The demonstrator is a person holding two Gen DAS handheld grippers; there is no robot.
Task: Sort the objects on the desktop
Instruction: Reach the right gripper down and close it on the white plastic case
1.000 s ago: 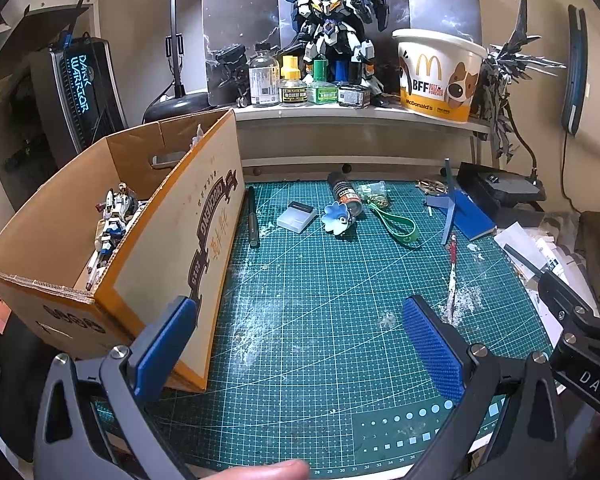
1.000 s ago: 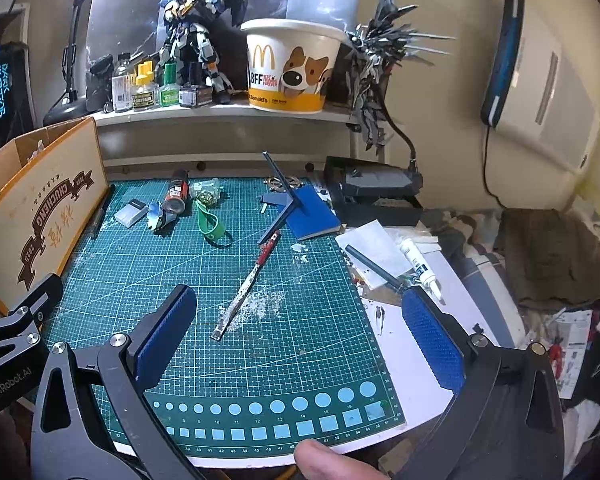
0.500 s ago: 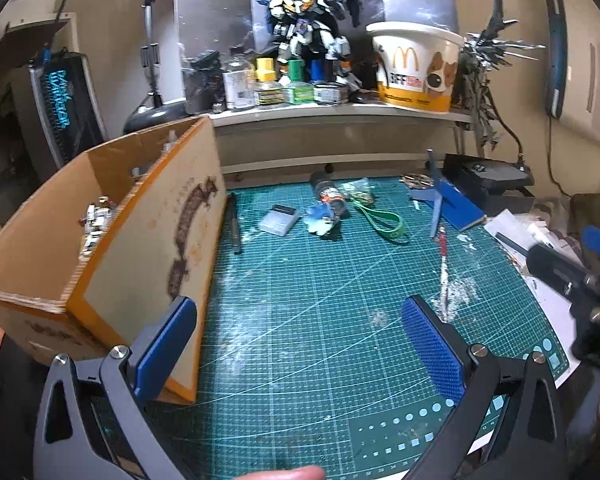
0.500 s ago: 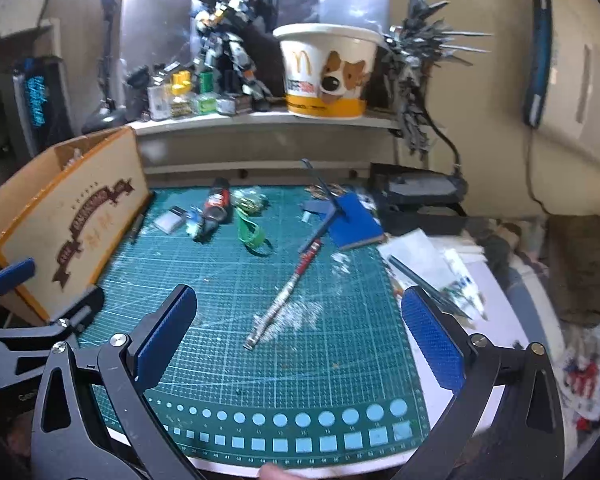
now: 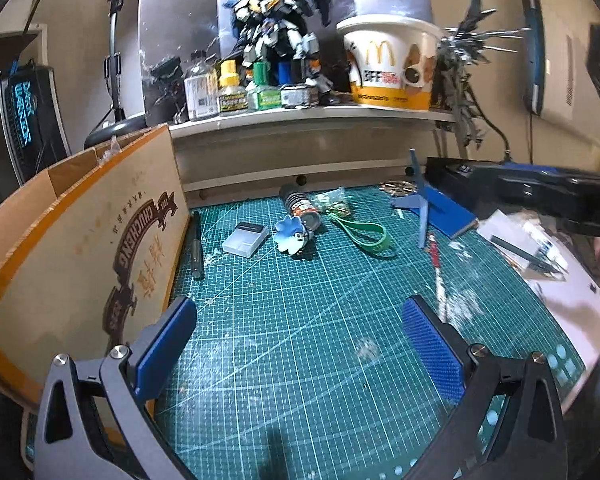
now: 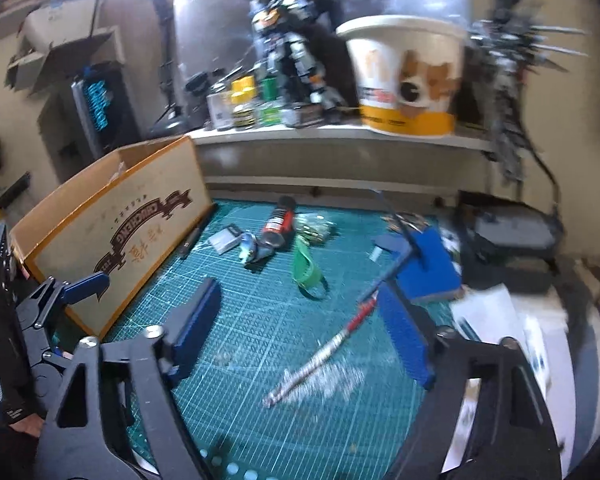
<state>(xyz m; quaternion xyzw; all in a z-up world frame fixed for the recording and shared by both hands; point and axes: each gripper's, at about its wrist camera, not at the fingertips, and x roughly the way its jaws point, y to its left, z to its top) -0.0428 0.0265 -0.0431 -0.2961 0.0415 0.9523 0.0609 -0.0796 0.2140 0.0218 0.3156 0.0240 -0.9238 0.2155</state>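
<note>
One cardboard box (image 5: 100, 248) side reads "CHUCHENG".

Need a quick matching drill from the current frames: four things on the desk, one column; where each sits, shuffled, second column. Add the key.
Things:
1. cardboard box
2. green band
3. paper bucket
4. red-and-silver knife

Places:
A. up on the shelf
B. right part of the cutting mat, in white dust
C. left edge of the mat
D. far middle of the mat, beside the lying can

Pairs: 1-C, 2-D, 3-A, 4-B
</note>
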